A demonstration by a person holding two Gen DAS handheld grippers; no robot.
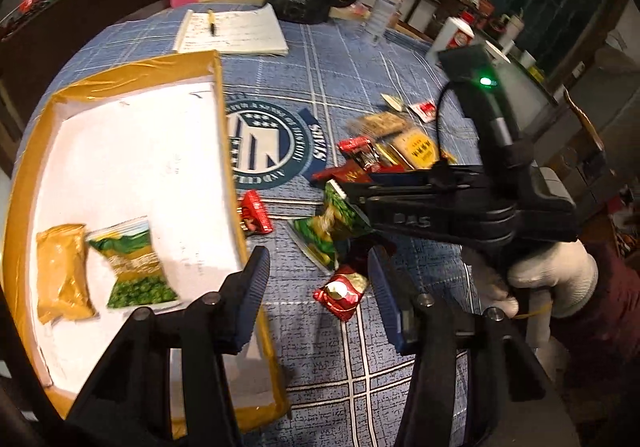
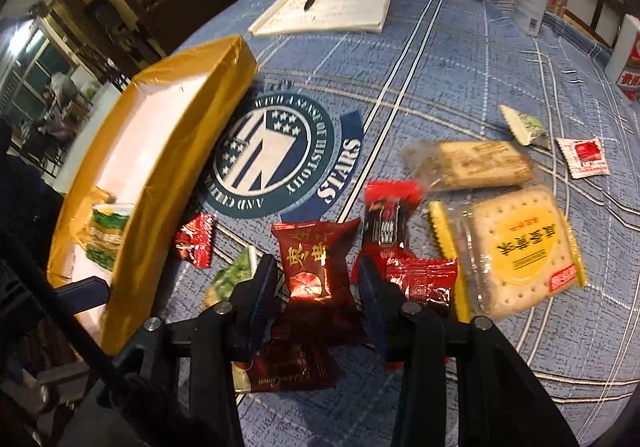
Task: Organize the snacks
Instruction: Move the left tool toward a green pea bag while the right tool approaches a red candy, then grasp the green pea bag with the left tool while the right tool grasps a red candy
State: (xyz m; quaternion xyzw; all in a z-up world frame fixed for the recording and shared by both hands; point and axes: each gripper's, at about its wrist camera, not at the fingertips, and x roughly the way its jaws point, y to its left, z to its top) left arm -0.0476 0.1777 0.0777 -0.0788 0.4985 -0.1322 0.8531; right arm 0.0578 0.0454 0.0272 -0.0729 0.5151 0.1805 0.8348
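Two packets already in gold-edged tray point(image 1: 120, 151): yellow packet point(image 1: 62, 271), green pea packet point(image 1: 134, 267); rest loose on blue cloth

Left wrist view: our left gripper point(image 1: 316, 279) part open, nothing between pads, small red sweet point(image 1: 340, 293) below on cloth; right gripper point(image 1: 348, 203) low over second green packet point(image 1: 326, 233)

Right wrist view: our right gripper point(image 2: 316, 287) jaws straddle dark red packet point(image 2: 316, 261), pads not yet pressing; we centre on packet, avoid neighbouring red wrapper point(image 2: 424, 281), squeeze, lift clear over tray wall

I'm seeing glossy foil on the dark red snack packet point(image 2: 316, 259), shiny tape wrapping the tray point(image 1: 218, 87), woven cloth covering the table point(image 2: 460, 59).
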